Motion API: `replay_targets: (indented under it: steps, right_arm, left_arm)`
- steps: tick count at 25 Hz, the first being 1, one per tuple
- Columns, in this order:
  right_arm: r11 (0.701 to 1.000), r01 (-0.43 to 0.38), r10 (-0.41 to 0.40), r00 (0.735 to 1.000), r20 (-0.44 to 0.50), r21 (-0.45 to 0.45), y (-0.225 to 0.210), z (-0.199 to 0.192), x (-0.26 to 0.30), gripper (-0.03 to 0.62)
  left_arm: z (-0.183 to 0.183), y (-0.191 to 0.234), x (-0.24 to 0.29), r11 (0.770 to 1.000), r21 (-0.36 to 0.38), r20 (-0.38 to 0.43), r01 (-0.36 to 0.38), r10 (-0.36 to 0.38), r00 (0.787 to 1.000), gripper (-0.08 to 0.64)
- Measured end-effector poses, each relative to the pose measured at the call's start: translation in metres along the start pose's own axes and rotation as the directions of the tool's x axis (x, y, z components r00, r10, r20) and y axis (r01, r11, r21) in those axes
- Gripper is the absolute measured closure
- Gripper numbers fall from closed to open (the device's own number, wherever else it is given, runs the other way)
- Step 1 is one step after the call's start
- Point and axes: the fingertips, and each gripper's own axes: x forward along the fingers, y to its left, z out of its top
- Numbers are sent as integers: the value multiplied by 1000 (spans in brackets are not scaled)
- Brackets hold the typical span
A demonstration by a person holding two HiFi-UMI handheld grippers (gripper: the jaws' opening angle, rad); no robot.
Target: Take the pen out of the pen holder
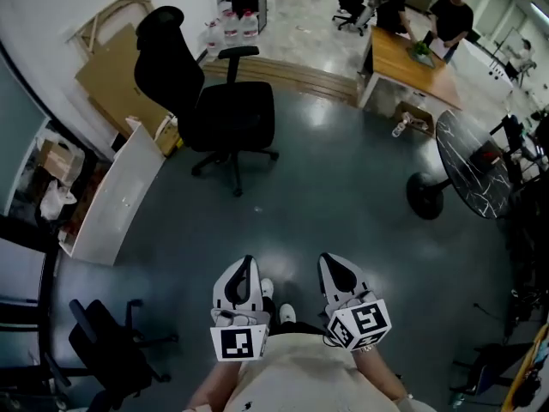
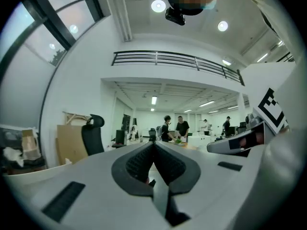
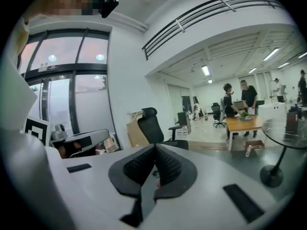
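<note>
I'm reading this as the very start, before any reaching: I'm standing out on the open floor (image 1: 343,187) with both tools tucked in close against my body, pointing forward into the room. The left gripper (image 1: 249,263) is sitting fully closed, its pads pressed together with nothing between them, and its own camera (image 2: 154,145) is showing the same. The right gripper (image 1: 331,259) is doing the same thing: pads touching, nothing held, confirmed in its own view (image 3: 155,148).

The annoying part is that I'm not seeing the pen or the pen holder in any view. Right ahead there's just a black office chair (image 1: 219,101), well apart from both grippers. Further off there's a wooden desk (image 1: 412,63) with two people (image 1: 420,11) standing at it, and a dark round table (image 1: 476,166) off to my right. Both have small stuff on top, but it's too tiny for me to say what it is.

So my guess at the next move: I'm looking around or walking toward one of those tables to find the holder, then opening one gripper before going in for the pen.
</note>
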Motion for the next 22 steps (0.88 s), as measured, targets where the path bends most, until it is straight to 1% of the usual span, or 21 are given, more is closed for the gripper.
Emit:
replay_targets:
  steps: [2, 4, 7, 10, 12, 14, 17, 20, 22]
  right_arm:
    - [998, 67, -68, 997, 24, 20, -21, 10, 3, 575]
    - [991, 130, -131, 990, 44, 31, -34, 15, 9, 575]
    - [974, 218, -221, 973, 58, 54, -46, 19, 18, 575]
    - [953, 294, -298, 952, 68, 72, -57, 21, 20, 575]
    - [936, 344, -349, 934, 75, 74, -69, 23, 13, 575]
    - [909, 408, -415, 906, 84, 86, -86, 26, -2, 575]
    - [852, 506, -520, 848, 102, 132, -117, 27, -36, 575]
    - [802, 571, -592, 799, 108, 177, -150, 24, -68, 575]
    - [776, 597, -624, 773, 111, 204, -178, 23, -88, 575]
  left_arm:
    - [6, -15, 34, 997, -32, 22, 75, -75, 997, 549]
    - [8, -26, 61, 986, -36, 29, 161, -160, 987, 549]
    - [9, -38, 90, 960, -39, 40, 276, -274, 961, 549]
    - [6, -51, 113, 930, -54, 34, 364, -363, 931, 549]
    - [4, -67, 128, 906, -68, 32, 418, -417, 908, 549]
    - [2, -93, 141, 870, -69, 23, 488, -488, 873, 549]
    - [7, -144, 151, 803, -54, 37, 594, -593, 804, 549]
    - [8, -195, 155, 745, -54, 36, 665, -664, 747, 549]
    - [5, -230, 163, 716, -41, 27, 697, -697, 717, 549]
